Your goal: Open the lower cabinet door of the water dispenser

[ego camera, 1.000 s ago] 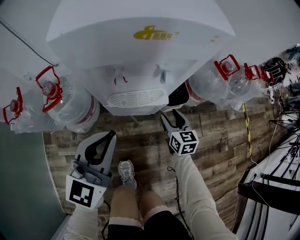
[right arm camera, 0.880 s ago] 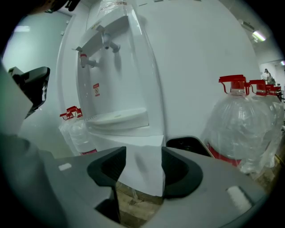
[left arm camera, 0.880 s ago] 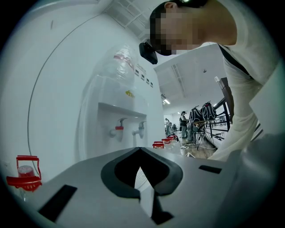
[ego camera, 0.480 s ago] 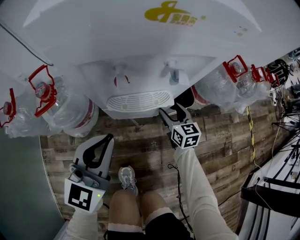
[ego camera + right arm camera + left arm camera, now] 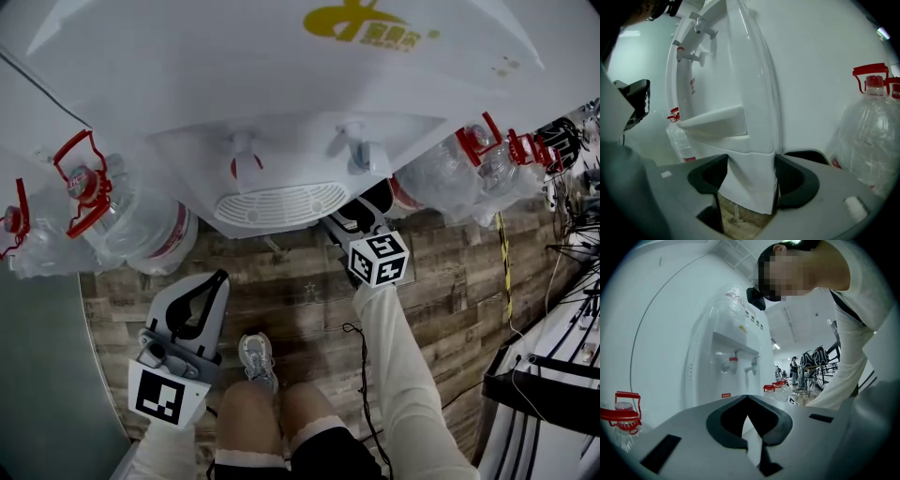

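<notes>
The jaws of the right gripper point(image 5: 749, 183) are opening wide around the side edge of the door point(image 5: 751, 152), low on the dispenser point(image 5: 281, 112); it looks stiff, smooth and light, best pulled there, while the left gripper point(image 5: 748, 399) is closed and empty.

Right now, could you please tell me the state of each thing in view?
right gripper: jaws opening, astride the door's edge, not pressing
lower cabinet door: not gripped; ajar or shut unclear
left gripper: shut, empty
taps: not running
water bottles: capped
</notes>
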